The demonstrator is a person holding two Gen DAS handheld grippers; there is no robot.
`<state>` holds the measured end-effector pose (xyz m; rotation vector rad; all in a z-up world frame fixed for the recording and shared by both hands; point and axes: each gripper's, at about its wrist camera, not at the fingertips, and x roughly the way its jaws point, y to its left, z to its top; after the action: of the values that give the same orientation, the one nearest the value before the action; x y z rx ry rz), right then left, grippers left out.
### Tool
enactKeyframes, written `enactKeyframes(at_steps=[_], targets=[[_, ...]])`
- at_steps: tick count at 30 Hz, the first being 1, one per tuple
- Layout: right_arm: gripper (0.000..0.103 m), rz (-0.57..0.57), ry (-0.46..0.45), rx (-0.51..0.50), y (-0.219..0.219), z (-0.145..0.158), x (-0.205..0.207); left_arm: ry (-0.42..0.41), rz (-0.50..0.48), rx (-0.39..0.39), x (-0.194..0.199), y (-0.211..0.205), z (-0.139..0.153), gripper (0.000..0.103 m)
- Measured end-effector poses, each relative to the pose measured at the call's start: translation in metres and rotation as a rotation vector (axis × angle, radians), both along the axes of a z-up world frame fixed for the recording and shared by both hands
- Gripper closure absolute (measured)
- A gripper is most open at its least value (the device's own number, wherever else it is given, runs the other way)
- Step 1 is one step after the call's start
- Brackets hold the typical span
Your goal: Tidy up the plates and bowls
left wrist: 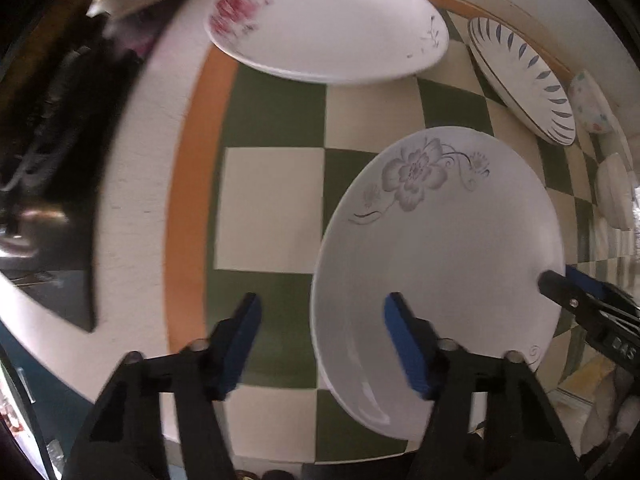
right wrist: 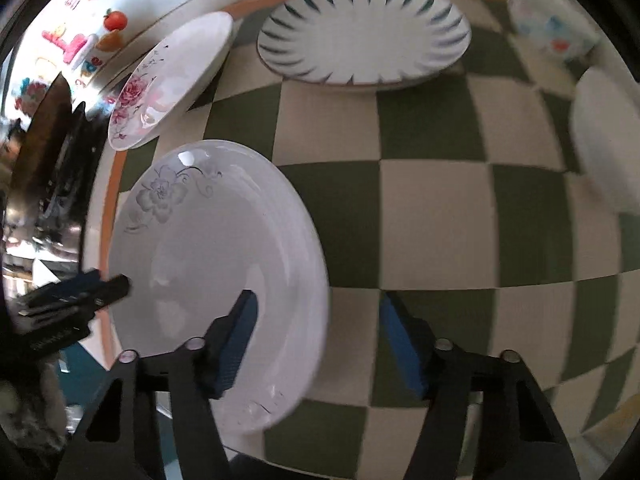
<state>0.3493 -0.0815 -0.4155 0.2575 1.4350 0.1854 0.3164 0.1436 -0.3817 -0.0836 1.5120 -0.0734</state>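
While both grippers, left (left wrist: 322, 340) and right (right wrist: 318, 340), flank the grey-flower plate (left wrist: 440, 260) with jaws wide open and empty, nothing looks stacked yet: pink plate (left wrist: 328, 20), striped plate (right wrist: 364, 36) and bowls (right wrist: 548, 28) sit apart on the checked cloth (right wrist: 432, 208). Only the right view shows fridge magnets (right wrist: 80, 44).

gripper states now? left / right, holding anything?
Left claw: open, holding nothing; one finger over the grey-flower plate.
Right claw: open, holding nothing; straddling that plate's edge.
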Motion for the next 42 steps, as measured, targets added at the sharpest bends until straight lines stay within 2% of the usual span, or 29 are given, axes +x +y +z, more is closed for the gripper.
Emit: enactKeyframes(at_steps=[1,2,3,4,5,8,14,22,28,34,42], targets=[[0.05,-0.006,0.016,0.013,0.001,-0.005,0.004,0.007,0.002,-0.013,0.001,0.0,-0.002,0.057],[0.057,-0.009,0.026,0.032,0.001,-0.009,0.007,0.014,0.004,-0.028,0.001,0.0,-0.003,0.065],[0.059,-0.015,0.036,0.042,0.002,-0.012,0.008,0.022,0.006,-0.043,0.002,0.0,-0.005,0.071],[0.069,-0.027,0.025,0.045,0.002,-0.011,0.01,0.024,0.011,-0.065,0.002,0.001,-0.005,0.073],[0.084,-0.036,0.025,0.059,0.0,-0.011,0.012,0.021,0.016,-0.085,0.001,0.0,-0.004,0.076],[0.084,-0.054,0.058,0.113,-0.003,-0.016,0.018,0.016,0.024,-0.092,-0.002,-0.001,0.0,0.076],[0.086,-0.006,0.047,0.13,-0.001,-0.015,0.018,-0.001,0.039,-0.09,-0.011,-0.009,0.007,0.076],[0.089,0.013,0.018,0.168,-0.03,0.0,0.007,-0.03,0.043,-0.076,-0.017,-0.029,0.027,0.077],[0.089,-0.004,-0.02,0.173,-0.063,0.015,0.0,-0.046,0.012,-0.082,-0.02,-0.063,0.039,0.077],[0.09,-0.031,-0.035,0.162,-0.102,0.02,-0.01,-0.051,-0.046,-0.085,-0.004,-0.093,0.031,0.077],[0.089,-0.091,-0.011,0.156,-0.145,0.002,-0.018,-0.016,-0.1,-0.08,-0.003,-0.119,0.014,0.076]])
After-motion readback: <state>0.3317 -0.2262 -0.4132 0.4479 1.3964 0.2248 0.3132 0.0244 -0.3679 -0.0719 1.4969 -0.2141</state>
